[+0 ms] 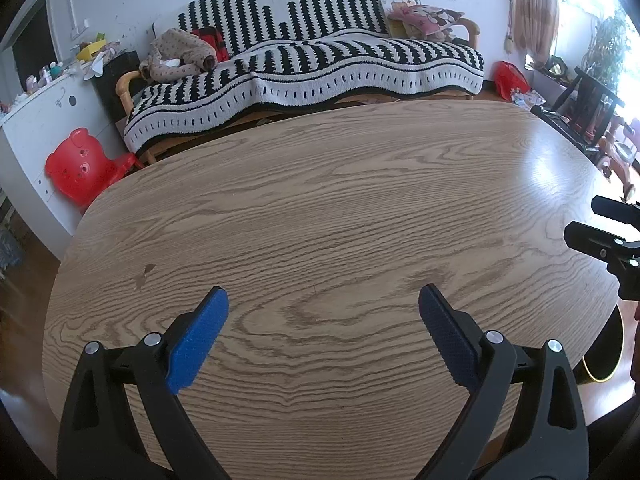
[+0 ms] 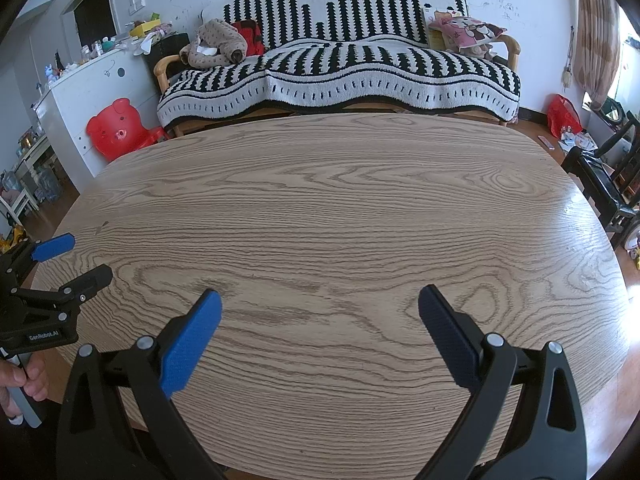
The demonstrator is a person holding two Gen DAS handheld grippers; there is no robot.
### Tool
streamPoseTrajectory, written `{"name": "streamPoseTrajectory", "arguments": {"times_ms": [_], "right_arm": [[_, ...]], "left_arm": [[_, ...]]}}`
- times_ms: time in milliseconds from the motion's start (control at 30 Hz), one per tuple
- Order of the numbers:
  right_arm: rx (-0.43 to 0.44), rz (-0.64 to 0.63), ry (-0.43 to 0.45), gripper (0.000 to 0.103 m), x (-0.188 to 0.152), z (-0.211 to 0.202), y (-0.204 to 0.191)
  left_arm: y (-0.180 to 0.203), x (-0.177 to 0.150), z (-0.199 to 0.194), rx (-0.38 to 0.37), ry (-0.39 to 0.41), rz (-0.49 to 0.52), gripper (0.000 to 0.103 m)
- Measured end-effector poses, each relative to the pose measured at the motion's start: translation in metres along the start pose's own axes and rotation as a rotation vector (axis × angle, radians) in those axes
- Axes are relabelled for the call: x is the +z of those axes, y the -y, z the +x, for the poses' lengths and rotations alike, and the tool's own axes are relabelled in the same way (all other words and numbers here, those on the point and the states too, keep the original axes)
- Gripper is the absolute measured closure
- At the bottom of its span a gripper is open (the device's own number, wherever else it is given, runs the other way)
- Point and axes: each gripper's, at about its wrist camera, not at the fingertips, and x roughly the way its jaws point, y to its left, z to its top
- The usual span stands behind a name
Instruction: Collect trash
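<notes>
Woodgrain fills most of both views: an oval desk (image 1: 320,208) with a pale oak pattern, a small dark stain near its left edge and window glare along its right edge. No piece of trash shows on the desk in either view, so where the task's thing lies cannot be told from these pictures.

The left claw (image 1: 323,300) hangs over the near edge of the desk with its 2 blue-padded fingers (image 1: 196,344) spread wide and nothing between them. The right claw (image 2: 320,300) sits the same way over the near edge, fingers apart and gripping nothing. Each claw shows in the other's view: the right one pokes in at the desk's right edge in the left wrist view, and the left one sits at the desk's left edge in the right wrist view, with a hand (image 2: 24,376) wrapped around its grey handle.

Below the desk's near right edge, a round dark container with a yellow rim (image 1: 604,360) is partly visible; its contents cannot be made out.

Beyond the far edge stands a sofa (image 1: 304,64) under a black-and-white striped cover, with a brown spotted garment (image 1: 176,56) at its left end and a pink cushion (image 1: 424,18) at its right end. A red bear-faced child's chair (image 1: 80,164) leans by a white cabinet (image 1: 36,136) whose top is cluttered. A red bag (image 2: 563,115) sits on the floor to the sofa's right.
</notes>
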Motion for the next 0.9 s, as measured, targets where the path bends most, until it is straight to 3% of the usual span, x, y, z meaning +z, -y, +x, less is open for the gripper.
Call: {"name": "streamPoseTrajectory", "arguments": {"times_ms": [433,633,900], "right_arm": [[-0.001,0.001,0.0,0.008,0.0,0.0,-0.001],[0.0,0.0,0.0,0.008,0.0,0.0,0.0],[-0.002,0.002,-0.001,0.008,-0.001,-0.002,0.002]], "left_arm": [[-0.002,-0.003,0.006,-0.068,-0.019,-0.03,0.007],[0.005,-0.005,-0.003,-0.048,0.025,0.004,0.007],[-0.002,-0.001,-0.001,-0.042,0.012,-0.028,0.007]]}}
